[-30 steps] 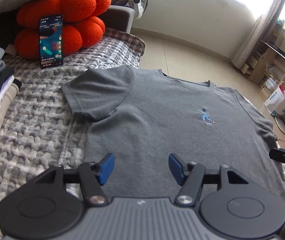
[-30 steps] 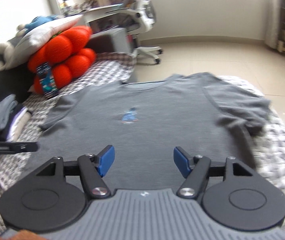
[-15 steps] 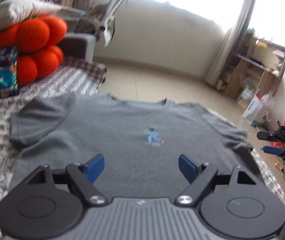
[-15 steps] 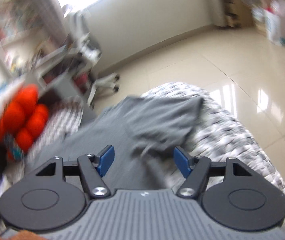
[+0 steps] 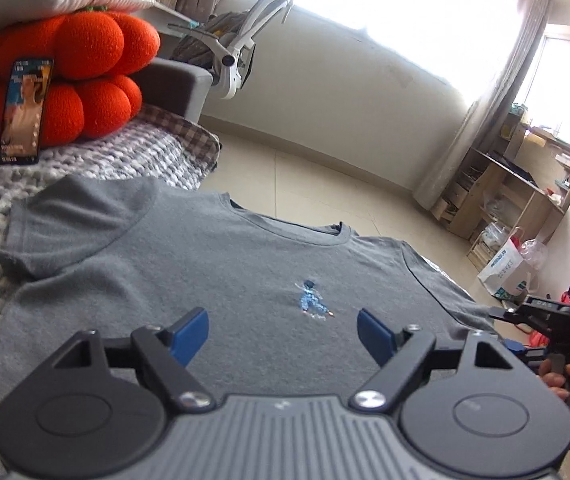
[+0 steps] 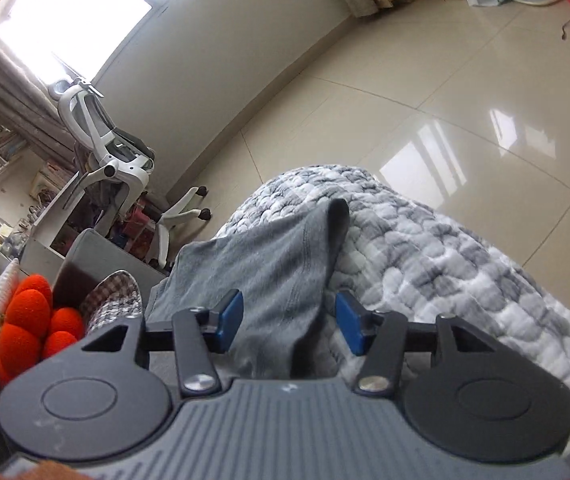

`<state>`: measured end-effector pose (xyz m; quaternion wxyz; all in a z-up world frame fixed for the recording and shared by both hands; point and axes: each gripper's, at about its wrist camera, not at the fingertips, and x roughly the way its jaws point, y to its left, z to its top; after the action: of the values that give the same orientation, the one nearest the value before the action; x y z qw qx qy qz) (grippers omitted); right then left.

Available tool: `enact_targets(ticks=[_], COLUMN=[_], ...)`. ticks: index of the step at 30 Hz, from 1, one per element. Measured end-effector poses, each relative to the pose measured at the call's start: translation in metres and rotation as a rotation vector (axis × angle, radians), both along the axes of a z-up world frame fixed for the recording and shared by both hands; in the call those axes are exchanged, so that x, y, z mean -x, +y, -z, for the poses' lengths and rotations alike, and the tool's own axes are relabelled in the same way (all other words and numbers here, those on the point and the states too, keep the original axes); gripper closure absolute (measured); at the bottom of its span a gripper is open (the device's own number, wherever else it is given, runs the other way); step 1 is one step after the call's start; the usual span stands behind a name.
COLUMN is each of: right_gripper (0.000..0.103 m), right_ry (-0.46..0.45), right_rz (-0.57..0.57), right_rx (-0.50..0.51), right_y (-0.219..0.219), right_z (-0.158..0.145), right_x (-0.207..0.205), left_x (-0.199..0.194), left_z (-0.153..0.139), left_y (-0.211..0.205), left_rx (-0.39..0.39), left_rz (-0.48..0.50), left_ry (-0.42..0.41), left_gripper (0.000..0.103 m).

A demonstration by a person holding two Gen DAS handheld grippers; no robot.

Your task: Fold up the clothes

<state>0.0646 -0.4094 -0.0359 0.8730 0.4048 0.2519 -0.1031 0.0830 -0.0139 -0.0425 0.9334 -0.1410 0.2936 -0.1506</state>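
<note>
**A:** Where does the shirt lie from your two tools?

**B:** The grey T-shirt (image 5: 213,272) is spread flat, front up, on the quilted grey blanket (image 5: 85,160). Your left gripper (image 5: 283,334) hovers over its lower body, and the collar sits at about 12 o'clock from it, so the shirt's long axis runs straight away from you in that view. Your right gripper (image 6: 289,326) is at the shirt's right side: the right sleeve (image 6: 285,256) runs from between its fingers up toward 12 o'clock, with its cuff tip near 1 o'clock.

**A:** And the jaws?

**B:** Both are spread wide and hold nothing. On the right, the sleeve's edge lies in the gap; whether the pads touch cloth, you cannot tell from here.

**A:** Which one is nearer a first grasp?

**B:** Your right, I judge: it already straddles the sleeve, so folding that side inward toward 9 o'clock looks like the natural start.

**A:** How does the cloth look?

**B:** Soft knit, mostly smooth, with a small blue print (image 5: 312,301) on the chest. The right sleeve is rumpled and curls at its tip.
</note>
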Motion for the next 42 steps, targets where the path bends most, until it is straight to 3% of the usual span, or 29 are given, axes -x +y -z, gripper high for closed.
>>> enact_targets(ticks=[5, 9, 10, 17, 24, 28, 42], right_gripper=[0.063, 0.087, 0.088, 0.093, 0.093, 0.093, 0.093], right_ry=[-0.003, 0.012, 0.010, -0.041, -0.056, -0.049, 0.029], right_rz=[0.045, 0.067, 0.070, 0.084, -0.002, -0.050, -0.204], right_rx=[0.048, 0.109, 0.113, 0.180, 0.329, 0.384, 0.420], right_y=[0.001, 0.007, 0.009, 0.029, 0.081, 0.107, 0.177], right_z=[0.007, 0.008, 0.007, -0.017, -0.040, -0.040, -0.016], right_x=[-0.012, -0.019, -0.020, -0.029, -0.051, -0.059, -0.092], left_x=[-0.008, -0.014, -0.014, -0.014, -0.016, -0.015, -0.012], left_z=[0.005, 0.010, 0.010, 0.008, 0.007, 0.006, 0.006], left_y=[-0.003, -0.003, -0.003, 0.002, 0.006, 0.006, 0.014], left_rx=[0.017, 0.034, 0.037, 0.034, 0.031, 0.029, 0.031], left_rz=[-0.009, -0.026, -0.028, -0.044, -0.061, -0.060, -0.074], left_ry=[0.023, 0.057, 0.059, 0.051, 0.056, 0.053, 0.052], left_gripper=[0.020, 0.020, 0.020, 0.020, 0.021, 0.021, 0.021])
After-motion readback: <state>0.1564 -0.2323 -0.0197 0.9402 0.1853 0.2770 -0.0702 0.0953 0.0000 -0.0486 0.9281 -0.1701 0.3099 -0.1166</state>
